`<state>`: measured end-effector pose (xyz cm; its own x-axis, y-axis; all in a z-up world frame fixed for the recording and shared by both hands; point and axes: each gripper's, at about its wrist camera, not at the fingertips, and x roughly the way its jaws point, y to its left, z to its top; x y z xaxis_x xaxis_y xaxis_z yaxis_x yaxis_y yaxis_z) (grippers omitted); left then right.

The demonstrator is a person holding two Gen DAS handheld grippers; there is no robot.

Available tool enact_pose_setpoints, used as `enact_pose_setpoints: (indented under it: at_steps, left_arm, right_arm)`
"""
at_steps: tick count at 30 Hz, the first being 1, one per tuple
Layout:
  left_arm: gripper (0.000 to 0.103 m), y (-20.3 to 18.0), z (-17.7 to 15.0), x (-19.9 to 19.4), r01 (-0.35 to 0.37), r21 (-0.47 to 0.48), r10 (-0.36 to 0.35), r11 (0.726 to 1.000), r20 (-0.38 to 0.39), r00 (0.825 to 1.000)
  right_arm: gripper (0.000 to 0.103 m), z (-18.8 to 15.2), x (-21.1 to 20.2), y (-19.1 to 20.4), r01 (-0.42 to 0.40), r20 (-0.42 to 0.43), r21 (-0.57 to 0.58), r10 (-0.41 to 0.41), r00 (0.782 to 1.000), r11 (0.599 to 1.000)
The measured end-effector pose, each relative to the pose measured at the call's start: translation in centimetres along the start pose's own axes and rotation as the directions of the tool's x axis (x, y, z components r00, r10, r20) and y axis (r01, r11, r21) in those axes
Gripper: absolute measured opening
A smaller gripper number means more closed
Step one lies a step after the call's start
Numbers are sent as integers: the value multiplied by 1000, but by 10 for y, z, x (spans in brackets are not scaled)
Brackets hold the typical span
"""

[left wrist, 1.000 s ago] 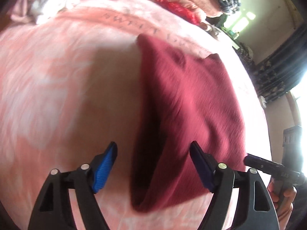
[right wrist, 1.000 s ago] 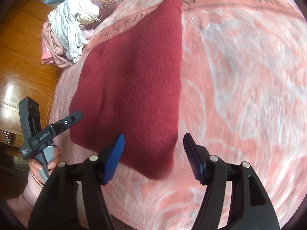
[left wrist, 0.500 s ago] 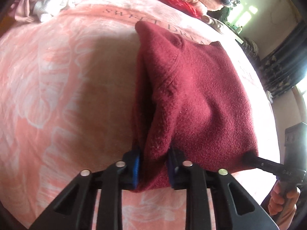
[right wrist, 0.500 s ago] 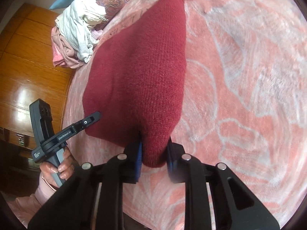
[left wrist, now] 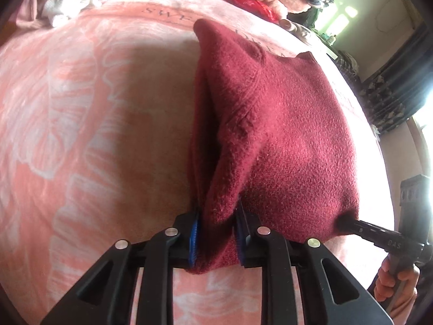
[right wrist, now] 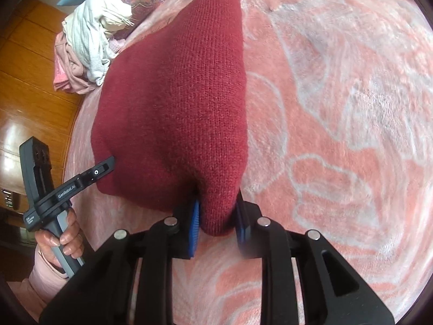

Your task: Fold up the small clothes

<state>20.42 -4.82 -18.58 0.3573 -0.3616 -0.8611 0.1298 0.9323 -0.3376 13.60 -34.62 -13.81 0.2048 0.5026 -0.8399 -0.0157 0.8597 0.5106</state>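
A dark red knit garment (left wrist: 281, 135) lies on a pink patterned blanket (left wrist: 94, 124). My left gripper (left wrist: 216, 241) is shut on its near left corner, with cloth bunched between the blue pads. My right gripper (right wrist: 216, 227) is shut on its near right corner (right wrist: 186, 103). The near edge is lifted off the blanket between the two grippers. The right gripper shows in the left wrist view (left wrist: 351, 223) at the garment's right corner. The left gripper shows in the right wrist view (right wrist: 104, 166) at the garment's left corner.
A pile of white and pink clothes (right wrist: 89, 35) lies at the far left of the bed, beside a wooden wall (right wrist: 24, 62). More clothes and a red item (left wrist: 249, 0) lie along the far edge. Dark curtains (left wrist: 392, 94) hang at the right.
Both grippers went from open around the garment's near corners to shut on them. The near edge has since been lifted and the cloth bunches upward.
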Motion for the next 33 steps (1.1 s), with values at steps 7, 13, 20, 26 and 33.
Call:
enact_pose_setpoints:
  at_steps: [7, 13, 20, 26, 33]
  left_arm:
    - [46, -4, -2, -19, -54, 2, 54, 999, 19, 998]
    - [77, -22, -17, -41, -221, 68, 217, 973, 56, 974]
    - [84, -32, -37, -54, -290, 71, 285, 954, 67, 956]
    - [85, -32, -52, -64, -311, 44, 308, 950, 61, 949]
    - [87, -38, -61, -83, -335, 44, 331, 941, 83, 940]
  right_arm:
    - [44, -9, -22, 14, 56, 67, -24, -54, 996, 998]
    - [63, -33, -46, 34, 266, 139, -64, -255, 957, 962]
    - [61, -56, -50, 48, 314, 138, -75, -302, 943, 946]
    - [65, -67, -51, 53, 338, 132, -64, -327, 936, 939]
    - [71, -79, -61, 65, 354, 144, -72, -342, 929, 932]
